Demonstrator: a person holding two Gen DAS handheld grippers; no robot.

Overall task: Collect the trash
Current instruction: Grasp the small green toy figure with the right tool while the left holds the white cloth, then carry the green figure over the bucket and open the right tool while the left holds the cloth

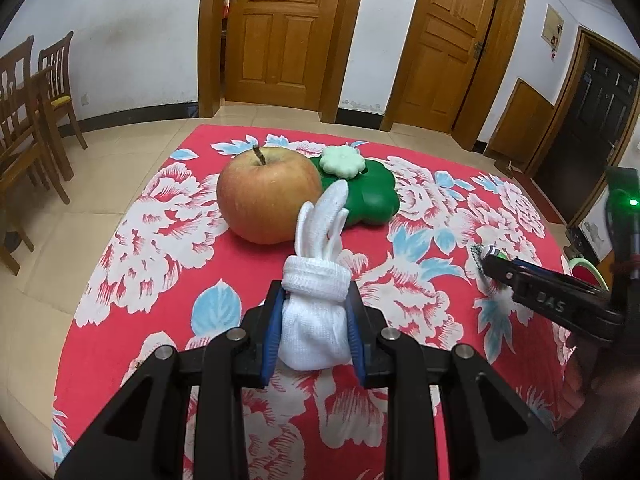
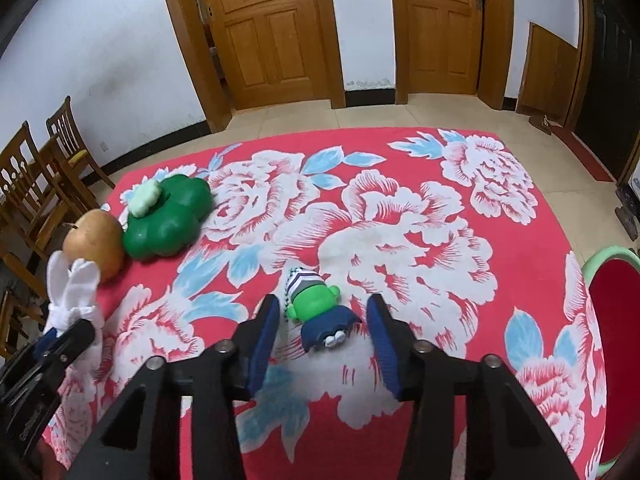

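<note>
My left gripper (image 1: 315,300) is shut on a rolled white glove (image 1: 316,308), its fingers sticking up toward the apple; the glove also shows at the left in the right wrist view (image 2: 72,292). My right gripper (image 2: 324,312) is open, its blue pads either side of a small green toy figure (image 2: 320,312) with a striped cap and bead chain lying on the cloth. In the left wrist view the right gripper (image 1: 492,264) reaches in from the right at the toy.
A red floral tablecloth (image 2: 400,208) covers the table. An apple (image 1: 268,196) and a green flower-shaped box (image 1: 368,192) with a pale lid stand at the far left. A red bin with a green rim (image 2: 616,344) is at the right. Wooden chairs (image 1: 36,112) stand left.
</note>
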